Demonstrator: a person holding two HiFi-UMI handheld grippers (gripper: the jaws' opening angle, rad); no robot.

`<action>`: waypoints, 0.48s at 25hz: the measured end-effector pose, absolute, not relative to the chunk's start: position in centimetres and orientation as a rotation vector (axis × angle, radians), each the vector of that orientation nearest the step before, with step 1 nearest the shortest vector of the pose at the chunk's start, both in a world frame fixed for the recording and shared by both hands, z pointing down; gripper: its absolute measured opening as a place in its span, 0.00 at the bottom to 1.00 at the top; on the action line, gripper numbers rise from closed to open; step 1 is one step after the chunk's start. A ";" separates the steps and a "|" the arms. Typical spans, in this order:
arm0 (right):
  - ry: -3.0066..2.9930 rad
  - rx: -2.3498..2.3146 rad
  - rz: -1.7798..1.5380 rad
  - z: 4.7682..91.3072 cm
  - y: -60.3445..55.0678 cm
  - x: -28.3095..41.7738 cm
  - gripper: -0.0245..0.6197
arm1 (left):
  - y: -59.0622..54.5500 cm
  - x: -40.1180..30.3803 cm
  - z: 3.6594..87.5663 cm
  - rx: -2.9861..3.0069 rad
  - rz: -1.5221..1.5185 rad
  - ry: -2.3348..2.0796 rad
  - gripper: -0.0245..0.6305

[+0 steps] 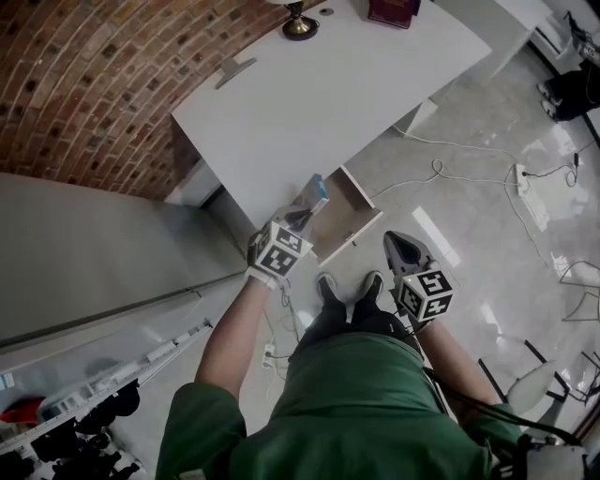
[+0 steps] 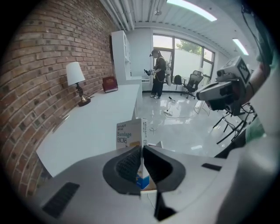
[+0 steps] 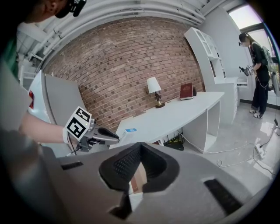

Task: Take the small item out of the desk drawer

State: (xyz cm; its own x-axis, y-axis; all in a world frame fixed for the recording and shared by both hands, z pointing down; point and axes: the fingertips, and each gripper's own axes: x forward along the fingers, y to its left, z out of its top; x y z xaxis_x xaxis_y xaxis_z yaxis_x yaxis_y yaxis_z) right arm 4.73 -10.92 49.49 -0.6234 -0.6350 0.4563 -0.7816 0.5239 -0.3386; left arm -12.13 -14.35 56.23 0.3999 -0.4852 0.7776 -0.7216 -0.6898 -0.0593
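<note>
A small white and blue bandage box (image 2: 129, 133) stands up out of my left gripper (image 2: 142, 154), whose jaws are shut on its lower part. In the head view that gripper (image 1: 300, 219) holds the box (image 1: 311, 198) above the open wooden drawer (image 1: 354, 221) at the front edge of the white desk (image 1: 328, 94). My right gripper (image 1: 397, 244) hangs to the right of the drawer, over the floor. Its jaws (image 3: 139, 151) are shut with nothing between them. From the right gripper view the left gripper (image 3: 103, 134) and the box (image 3: 126, 133) show in front of the desk.
A lamp (image 1: 300, 22) and a red book (image 1: 394, 11) stand at the desk's far end against the brick wall. A grey cabinet (image 1: 94, 253) is on the left. Cables and a power strip (image 1: 522, 178) lie on the glossy floor to the right. Another person (image 2: 158, 72) stands far off.
</note>
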 end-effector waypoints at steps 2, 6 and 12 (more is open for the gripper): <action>-2.499 1.194 0.756 48.9 -11.2 4.6 0.04 | -15.3 -12.6 55.2 2.393 1.178 -1.073 0.07; -2.514 1.205 0.739 47.9 -12.1 4.4 0.04 | -17.1 -13.7 53.8 2.402 1.198 -1.103 0.07; -2.521 1.223 0.706 46.9 -13.4 4.4 0.04 | -20.1 -16.2 53.2 2.397 1.268 -1.133 0.07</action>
